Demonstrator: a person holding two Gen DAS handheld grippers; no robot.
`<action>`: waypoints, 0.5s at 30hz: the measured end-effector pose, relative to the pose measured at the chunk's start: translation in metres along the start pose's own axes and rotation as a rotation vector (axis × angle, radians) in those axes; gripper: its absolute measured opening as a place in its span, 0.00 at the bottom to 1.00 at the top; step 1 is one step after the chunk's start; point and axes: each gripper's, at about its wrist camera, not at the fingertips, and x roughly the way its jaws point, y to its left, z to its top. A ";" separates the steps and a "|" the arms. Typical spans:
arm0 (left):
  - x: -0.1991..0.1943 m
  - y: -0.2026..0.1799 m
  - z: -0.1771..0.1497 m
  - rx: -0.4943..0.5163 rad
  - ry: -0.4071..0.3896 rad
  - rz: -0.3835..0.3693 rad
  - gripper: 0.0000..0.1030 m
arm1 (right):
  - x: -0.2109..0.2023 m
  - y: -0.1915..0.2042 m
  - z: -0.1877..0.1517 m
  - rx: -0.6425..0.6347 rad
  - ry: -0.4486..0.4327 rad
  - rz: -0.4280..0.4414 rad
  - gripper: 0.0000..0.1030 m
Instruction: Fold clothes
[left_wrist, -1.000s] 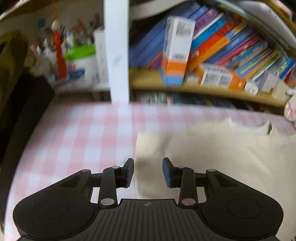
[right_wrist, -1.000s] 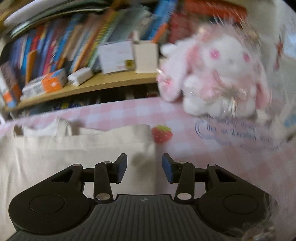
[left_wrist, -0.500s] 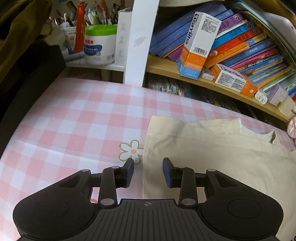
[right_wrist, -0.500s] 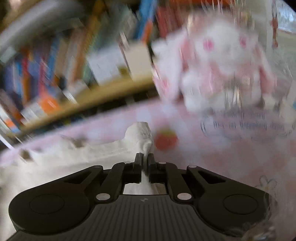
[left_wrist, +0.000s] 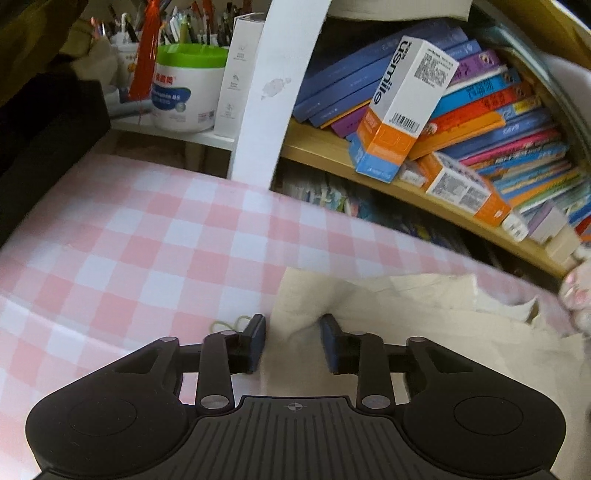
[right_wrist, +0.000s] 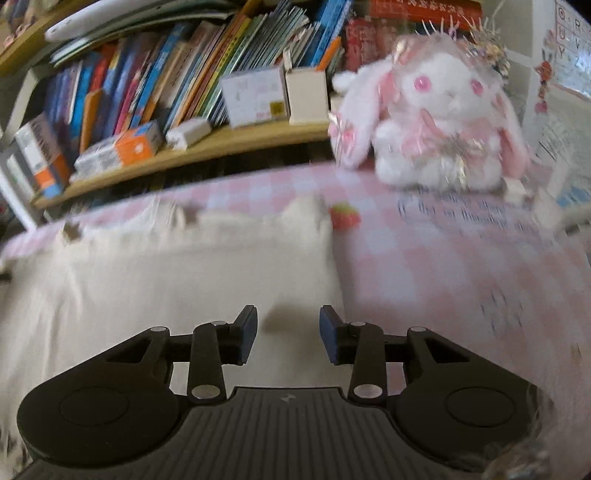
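On the pink checked tablecloth (left_wrist: 155, 258), just in front of the bookshelf (right_wrist: 207, 151), lies the cream garment (right_wrist: 166, 280), spread mostly flat with its far edge rumpled. Over its left edge the left gripper (left_wrist: 292, 341) hangs with jaws wide, a raised fold of cloth between the fingers but not pinched; over its right edge the right gripper (right_wrist: 288, 334) hangs with jaws wide too, holding nothing. Beyond the garment's right corner sit a strawberry print (right_wrist: 345, 218) and a plush rabbit (right_wrist: 439, 122).
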 end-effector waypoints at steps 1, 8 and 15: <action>0.001 0.000 -0.001 -0.006 0.010 -0.020 0.05 | -0.006 0.002 -0.009 -0.006 0.009 -0.005 0.34; -0.026 -0.006 -0.004 0.039 -0.102 -0.038 0.04 | -0.023 0.006 -0.033 -0.002 0.026 -0.034 0.34; -0.014 -0.006 0.005 0.134 0.020 0.036 0.28 | -0.041 0.010 -0.056 0.003 0.044 -0.063 0.34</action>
